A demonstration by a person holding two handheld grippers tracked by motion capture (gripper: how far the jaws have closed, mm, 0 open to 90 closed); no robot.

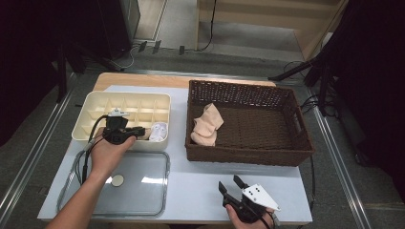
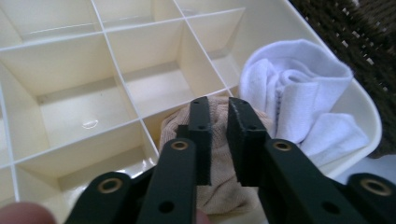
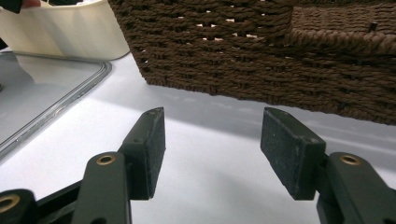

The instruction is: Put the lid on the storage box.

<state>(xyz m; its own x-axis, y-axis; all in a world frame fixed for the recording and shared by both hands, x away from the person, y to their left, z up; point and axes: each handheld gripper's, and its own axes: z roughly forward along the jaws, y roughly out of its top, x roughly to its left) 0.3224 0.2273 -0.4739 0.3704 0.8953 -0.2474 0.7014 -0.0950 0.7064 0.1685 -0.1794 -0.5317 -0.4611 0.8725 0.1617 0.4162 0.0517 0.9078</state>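
Pale blue tabletop (image 1: pixel 200 183) carries 3 containers: a cream divided organizer (image 1: pixel 95 102) at my left, a dark wicker basket (image 1: pixel 248 155) to its right, and a clear lid (image 1: pixel 143 191) lying flat in front of the organizer. My left gripper (image 2: pixel 219 109) points down into a near compartment of the organizer, its jaws almost together with a narrow gap, just above a rolled beige sock (image 2: pixel 219 186) that sits in that compartment; I cannot tell whether the pads touch it. A rolled white sock (image 2: pixel 299 98) fills the next compartment, at the organizer's corner nearest the basket. Inside the basket lies 1 peach-coloured sock bundle (image 1: pixel 207 125) near its left wall. My right gripper (image 3: pixel 212 149) hovers low over the bare tabletop before the basket, jaws wide apart, holding nothing.
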